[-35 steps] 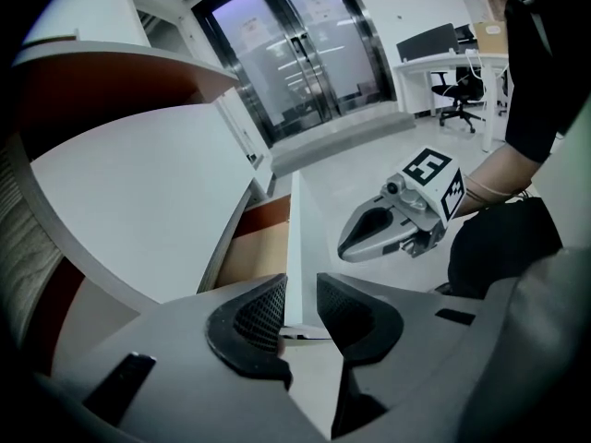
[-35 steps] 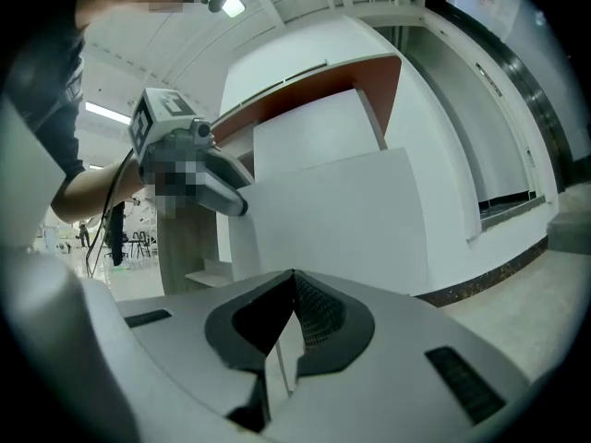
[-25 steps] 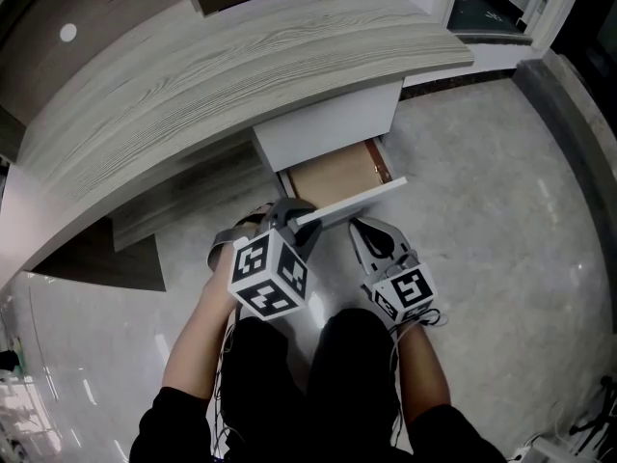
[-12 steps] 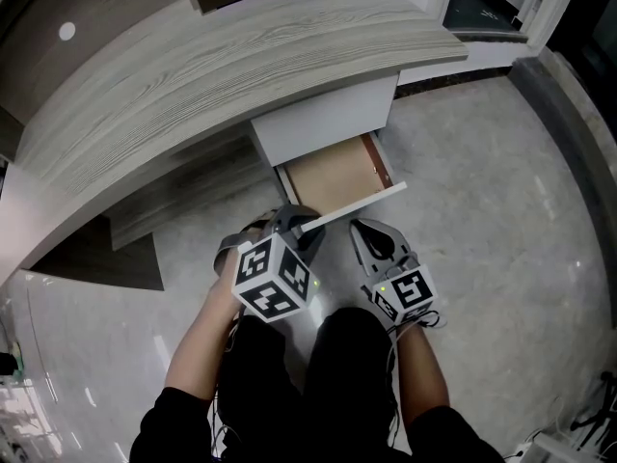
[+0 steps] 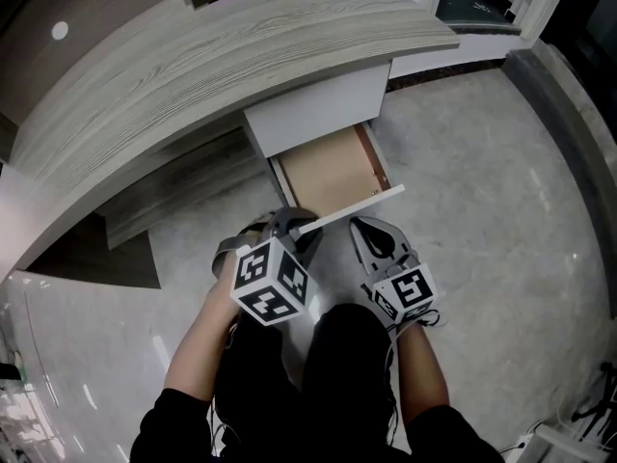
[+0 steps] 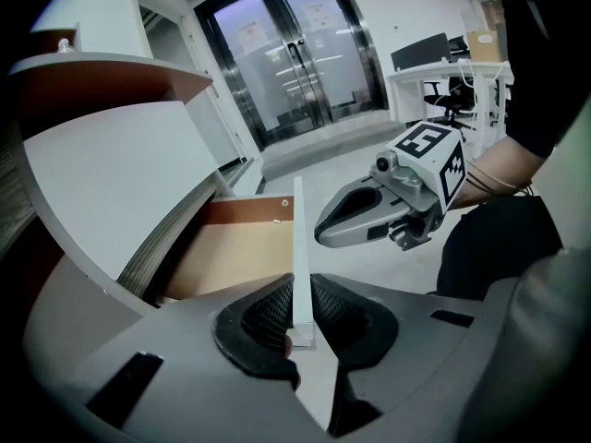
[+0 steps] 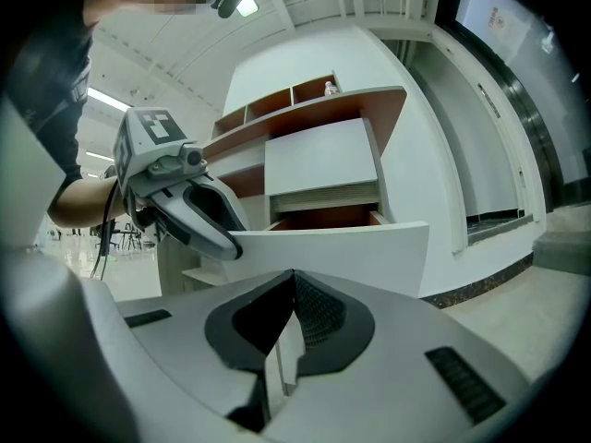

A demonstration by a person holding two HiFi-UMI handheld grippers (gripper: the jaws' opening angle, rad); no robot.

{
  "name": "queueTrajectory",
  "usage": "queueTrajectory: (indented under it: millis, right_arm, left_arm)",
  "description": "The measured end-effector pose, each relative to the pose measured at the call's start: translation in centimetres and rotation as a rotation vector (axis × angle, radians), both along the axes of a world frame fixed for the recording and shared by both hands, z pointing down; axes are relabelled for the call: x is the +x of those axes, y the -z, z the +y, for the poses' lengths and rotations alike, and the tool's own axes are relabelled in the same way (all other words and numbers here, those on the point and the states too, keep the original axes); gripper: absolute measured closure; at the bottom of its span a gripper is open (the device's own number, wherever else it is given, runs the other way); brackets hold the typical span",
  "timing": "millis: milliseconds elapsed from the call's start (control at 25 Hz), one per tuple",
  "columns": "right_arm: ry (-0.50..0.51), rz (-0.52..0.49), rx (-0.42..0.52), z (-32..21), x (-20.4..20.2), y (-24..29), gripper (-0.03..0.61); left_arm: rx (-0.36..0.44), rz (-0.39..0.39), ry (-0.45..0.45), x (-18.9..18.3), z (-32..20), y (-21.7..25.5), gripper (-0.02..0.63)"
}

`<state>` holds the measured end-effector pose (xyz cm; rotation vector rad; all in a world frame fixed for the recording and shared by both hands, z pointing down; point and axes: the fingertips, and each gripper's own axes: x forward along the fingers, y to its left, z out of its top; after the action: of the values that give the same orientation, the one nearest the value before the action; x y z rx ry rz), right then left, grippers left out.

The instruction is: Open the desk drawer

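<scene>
The desk drawer (image 5: 333,167) stands pulled out from under the grey wood-grain bench (image 5: 241,56), its tan wooden bottom facing up. In the head view it lies at 12 o'clock from both grippers. Its thin white drawer front (image 5: 359,206) runs slantwise across the near end.

The left hand-held gripper (image 5: 295,224) points steeply down at the 8 o'clock end of that panel. In the left gripper view, the drawer front (image 6: 297,238) stands edge-on between the jaws of the left hand-held gripper (image 6: 297,314). The jaws have just been closing and stand about half apart, with the ribbed black pads (image 6: 266,314) pressed on either face of the panel.

The right hand-held gripper (image 5: 365,228) sits at 3 o'clock from the left one, just beside the drawer front and apart from it. The right gripper view shows the right hand-held gripper (image 7: 294,321) with its jaws fully together on nothing, and the white drawer front (image 7: 342,257) beyond them.

Pale polished floor (image 5: 482,210) surrounds the bench.
</scene>
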<state>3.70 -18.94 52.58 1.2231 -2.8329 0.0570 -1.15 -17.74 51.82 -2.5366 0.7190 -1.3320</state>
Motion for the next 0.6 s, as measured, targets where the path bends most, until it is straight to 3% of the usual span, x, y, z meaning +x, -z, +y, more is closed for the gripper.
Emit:
queueTrajectory:
  millis: [600]
  right_arm:
    - [-0.030, -0.001, -0.017, 1.4, 0.9, -0.8, 0.572]
  left_arm:
    - [-0.011, 0.011, -0.006, 0.7, 1.6, -1.3, 0.557]
